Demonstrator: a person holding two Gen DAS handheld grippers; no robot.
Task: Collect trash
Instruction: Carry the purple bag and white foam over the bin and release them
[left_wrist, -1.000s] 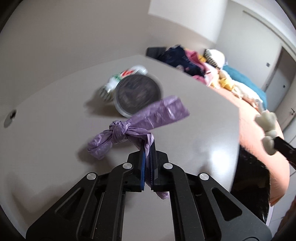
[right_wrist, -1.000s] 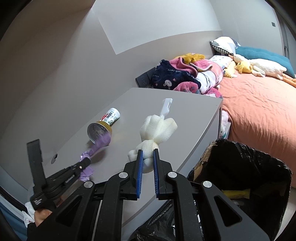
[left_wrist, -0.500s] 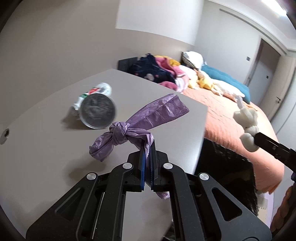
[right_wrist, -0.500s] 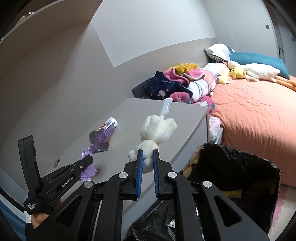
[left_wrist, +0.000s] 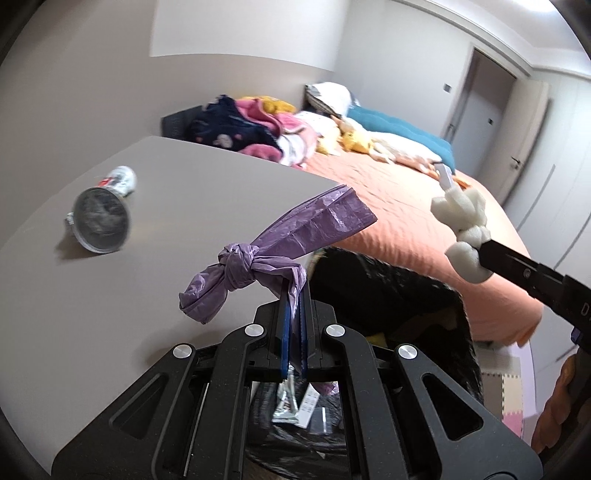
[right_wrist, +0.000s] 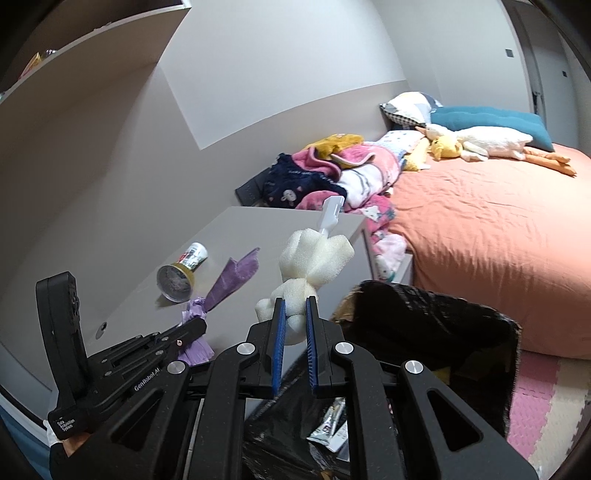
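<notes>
Both grippers have moved off the table toward the bin, so release comes next. The left gripper is clamped on the bag, a knotted, crinkled purple film. The right gripper pinches the sponge, porous white foam, above the bin's edge. A can lies near the table's left edge.

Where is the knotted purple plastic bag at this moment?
The knotted purple plastic bag hangs in the left gripper, above the grey table's edge, beside the black bin.
</notes>
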